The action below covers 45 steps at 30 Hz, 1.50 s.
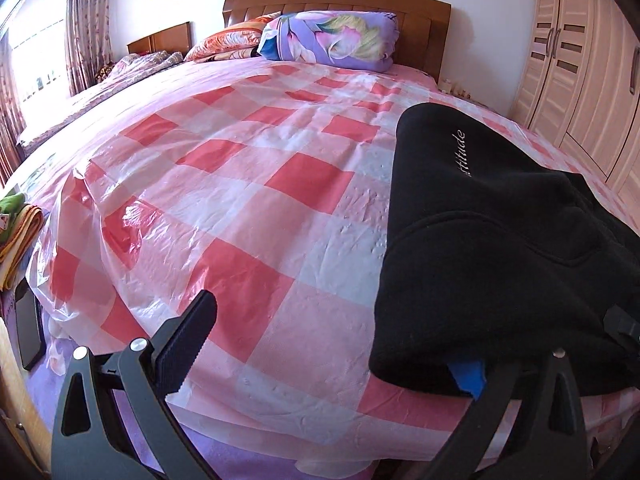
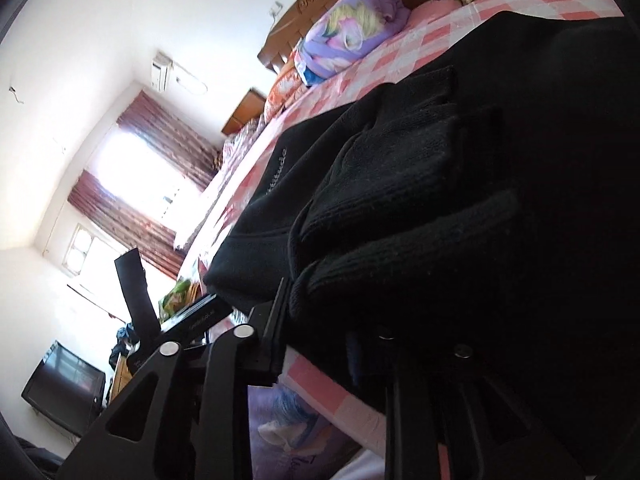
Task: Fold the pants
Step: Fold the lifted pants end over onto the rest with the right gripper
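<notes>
Left gripper (image 1: pixel 332 364) spread wide, pants (image 1: pixel 492 248) draped over one finger. Right gripper (image 2: pixel 332 320): grip cannot be told. Folded edges are best aligned before release.

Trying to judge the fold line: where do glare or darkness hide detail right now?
Left wrist view: glare on the plastic checked sheet, window blown out. Right wrist view: tilted, black pants mostly underexposed, window overexposed.

Home bedroom — bed (image 1: pixel 248 184), wardrobe (image 1: pixel 576 60), curtains (image 1: pixel 86 20)
</notes>
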Available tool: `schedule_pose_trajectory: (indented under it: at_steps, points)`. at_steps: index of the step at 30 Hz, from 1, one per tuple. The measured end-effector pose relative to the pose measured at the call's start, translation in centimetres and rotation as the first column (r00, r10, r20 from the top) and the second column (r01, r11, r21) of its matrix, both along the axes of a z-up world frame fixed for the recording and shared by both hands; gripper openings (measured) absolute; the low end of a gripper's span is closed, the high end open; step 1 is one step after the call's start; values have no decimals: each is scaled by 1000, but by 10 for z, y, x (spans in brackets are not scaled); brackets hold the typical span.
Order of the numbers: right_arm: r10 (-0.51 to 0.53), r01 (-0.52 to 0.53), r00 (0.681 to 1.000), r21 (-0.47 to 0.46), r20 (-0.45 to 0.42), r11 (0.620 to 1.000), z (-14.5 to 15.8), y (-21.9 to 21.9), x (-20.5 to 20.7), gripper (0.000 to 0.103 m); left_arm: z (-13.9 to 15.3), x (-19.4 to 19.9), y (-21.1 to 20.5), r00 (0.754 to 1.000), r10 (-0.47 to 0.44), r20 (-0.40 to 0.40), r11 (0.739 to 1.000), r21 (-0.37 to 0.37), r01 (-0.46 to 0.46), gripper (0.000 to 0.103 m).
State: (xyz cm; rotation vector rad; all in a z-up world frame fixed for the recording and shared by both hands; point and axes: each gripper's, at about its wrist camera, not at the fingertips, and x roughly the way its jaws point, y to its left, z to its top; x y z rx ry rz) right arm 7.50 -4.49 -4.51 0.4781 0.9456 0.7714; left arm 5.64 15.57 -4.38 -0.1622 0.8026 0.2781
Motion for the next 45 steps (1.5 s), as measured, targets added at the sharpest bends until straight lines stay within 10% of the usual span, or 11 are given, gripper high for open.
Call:
schedule_pose_trajectory:
  at_steps: [7, 21, 24, 36, 41, 45]
  points:
    - [-93, 100, 991, -66, 101, 993, 36, -53, -23, 49, 0, -3, 4, 1000, -11, 5, 1000, -26, 11, 102]
    - [-114, 141, 981, 170, -158, 975, -4, -46, 64, 46, 4, -29, 1, 1000, -18, -9, 1000, 20, 18, 102]
    - [-120, 139, 986, 167, -115, 976, 6, -45, 66, 13, 16, -41, -2, 999, -30, 36, 999, 39, 28, 101]
    - [-96, 87, 994, 155, 46, 984, 65, -24, 64, 9, 72, -77, -28, 968, -145, 204, 983, 140, 117, 101]
    - [-84, 56, 988, 209, 128, 976, 107, -13, 54, 9, 50, -41, -51, 969, -228, 91, 960, 189, 208, 101]
    - [-101, 82, 991, 200, 89, 976, 83, -45, 22, 9, 35, -27, -54, 976, -213, 54, 960, 197, 198, 101]
